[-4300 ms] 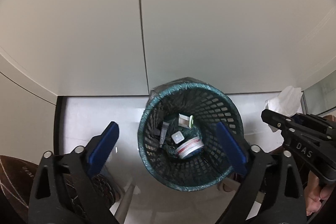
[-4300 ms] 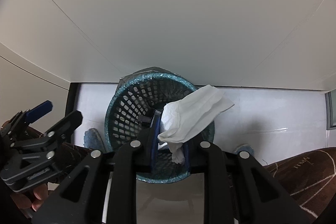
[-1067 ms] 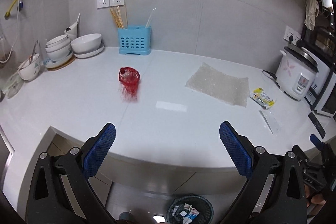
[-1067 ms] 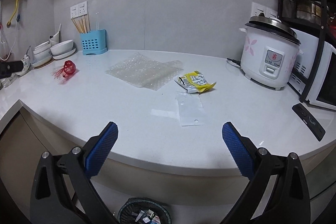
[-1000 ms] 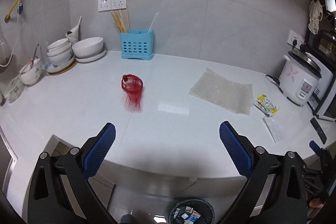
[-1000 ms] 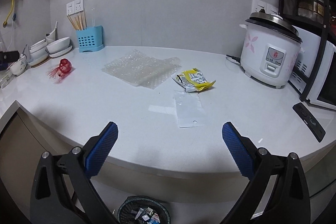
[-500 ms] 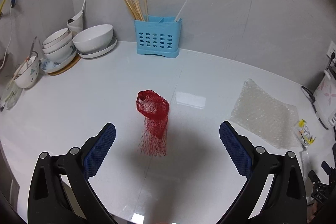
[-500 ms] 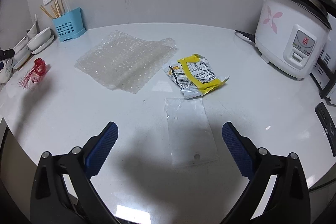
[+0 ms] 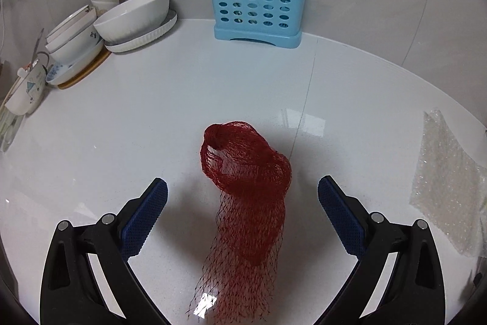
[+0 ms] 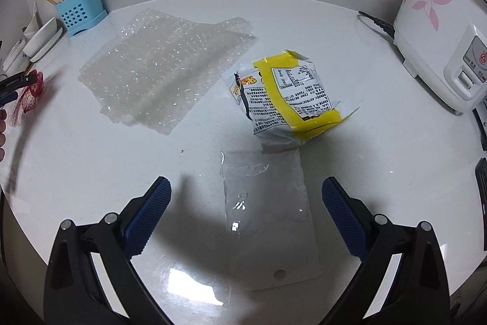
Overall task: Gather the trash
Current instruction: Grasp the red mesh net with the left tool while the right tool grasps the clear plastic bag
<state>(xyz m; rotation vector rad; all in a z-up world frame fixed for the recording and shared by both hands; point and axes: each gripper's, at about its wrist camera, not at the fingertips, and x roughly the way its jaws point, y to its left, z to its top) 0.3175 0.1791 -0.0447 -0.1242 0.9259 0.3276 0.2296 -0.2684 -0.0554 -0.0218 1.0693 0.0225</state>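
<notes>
A crumpled red mesh net bag (image 9: pixel 246 191) lies on the white counter (image 9: pixel 121 127). My left gripper (image 9: pixel 242 194) is open, its blue pads on either side of the net and just above it. In the right wrist view a clear flat plastic bag (image 10: pixel 268 218) lies between the open fingers of my right gripper (image 10: pixel 246 195). Just beyond it sits a torn yellow and white snack wrapper (image 10: pixel 289 102). A sheet of bubble wrap (image 10: pixel 164 63) is spread further left. The red net bag (image 10: pixel 24 99) and the left gripper's tip show at the far left edge.
A blue utensil holder (image 9: pixel 258 5) with chopsticks stands against the back wall. Stacked white bowls and plates (image 9: pixel 100 26) crowd the back left. A white rice cooker (image 10: pixel 447 29) with its cord stands at the right, dark objects by the right edge.
Both grippers have come down and forward towards the counter. The red net now sits between the left fingers, the clear bag between the right fingers. Both stay open.
</notes>
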